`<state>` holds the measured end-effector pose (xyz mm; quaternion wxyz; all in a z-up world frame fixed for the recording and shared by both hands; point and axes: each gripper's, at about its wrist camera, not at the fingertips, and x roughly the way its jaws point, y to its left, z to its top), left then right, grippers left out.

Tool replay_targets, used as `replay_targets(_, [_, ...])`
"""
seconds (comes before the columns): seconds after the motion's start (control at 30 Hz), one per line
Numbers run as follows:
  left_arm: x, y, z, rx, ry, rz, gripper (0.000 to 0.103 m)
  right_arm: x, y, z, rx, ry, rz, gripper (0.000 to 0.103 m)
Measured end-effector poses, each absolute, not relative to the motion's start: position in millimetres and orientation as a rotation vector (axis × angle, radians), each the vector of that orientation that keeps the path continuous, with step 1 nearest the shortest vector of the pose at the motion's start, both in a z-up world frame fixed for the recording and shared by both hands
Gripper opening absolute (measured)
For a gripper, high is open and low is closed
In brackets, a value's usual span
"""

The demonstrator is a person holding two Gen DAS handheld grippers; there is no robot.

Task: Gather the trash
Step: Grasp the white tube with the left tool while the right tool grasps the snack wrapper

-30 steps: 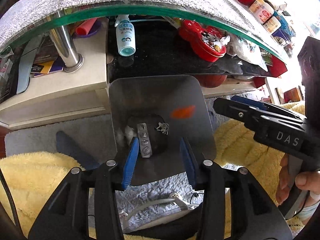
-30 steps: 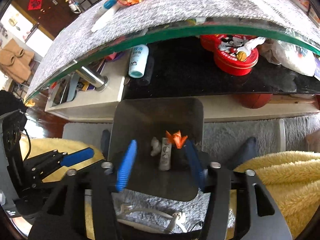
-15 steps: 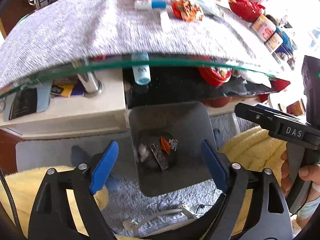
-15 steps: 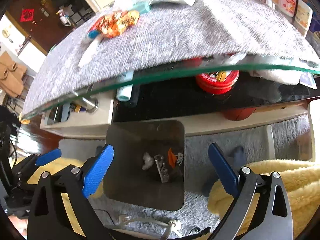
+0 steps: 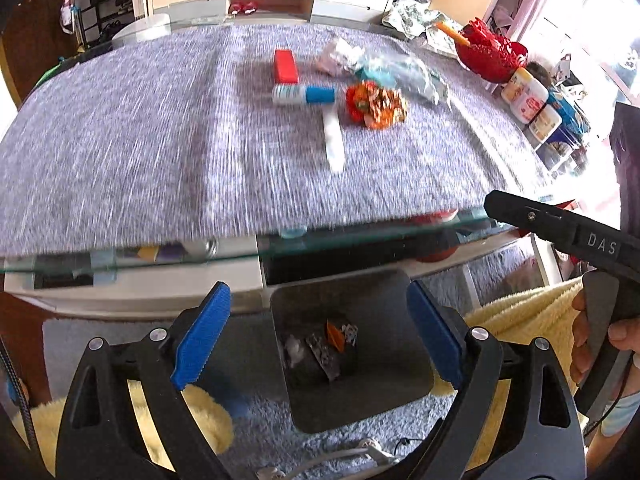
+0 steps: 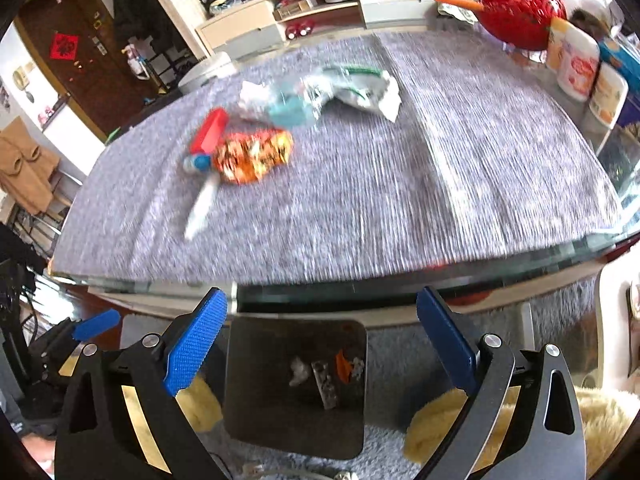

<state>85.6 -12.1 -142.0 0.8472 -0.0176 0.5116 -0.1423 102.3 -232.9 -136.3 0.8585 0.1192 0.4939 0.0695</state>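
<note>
Evidently both the left hand-held gripper (image 5: 316,340) and the right hand-held gripper (image 6: 322,344) were held wide open and empty above the bin (image 6: 248,420). The orange wrapper (image 6: 252,154) lay crumpled mid-tabletop (image 6: 400,216), judged light and crushable (probably slippery); a pinch across its bunched middle was favoured.

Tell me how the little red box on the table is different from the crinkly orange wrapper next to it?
The red box is one plain colour with flat sides and straight edges; the orange wrapper is crumpled, lumpy and patterned. The red box lies farther from the grippers, and the orange wrapper nearer. The orange wrapper also looks bulkier than the red box. Both lie on the grey table cover, and no gripper holds either.
</note>
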Motion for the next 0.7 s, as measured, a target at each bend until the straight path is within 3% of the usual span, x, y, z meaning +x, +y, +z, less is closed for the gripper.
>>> replay_targets(0.23, [120.2, -16.3, -132.6, -0.032, 1.051, -0.307, 0.083, 131.4, -222.4, -126.7, 0.227, 1.009, 0.164, 0.096])
replay_targets(0.33, [133.5, -19.8, -133.3, -0.029, 1.052, -0.316, 0.073, 146.7, -216.6, -125.3, 0.224, 1.004, 0.182, 0.096])
replay_targets(0.37, [138.9, -21.6, -134.0, -0.027, 1.054, -0.322, 0.068, 153.2, -214.1, -125.7, 0.227, 1.003, 0.194, 0.093])
replay_targets(0.4, [142.4, -23.2, -134.6, -0.024, 1.057, -0.325, 0.063, 158.6, -212.5, -126.2, 0.233, 1.005, 0.205, 0.083])
replay_targets(0.5, [149.8, -27.6, -136.3, -0.015, 1.063, -0.336, 0.056, 173.2, -207.1, -129.7, 0.250, 1.022, 0.240, 0.068])
replay_targets(0.7, [161.5, -30.0, -142.4, -0.014, 1.079, -0.343, 0.053, 197.0, -186.8, -135.9, 0.232, 1.049, 0.274, 0.068])
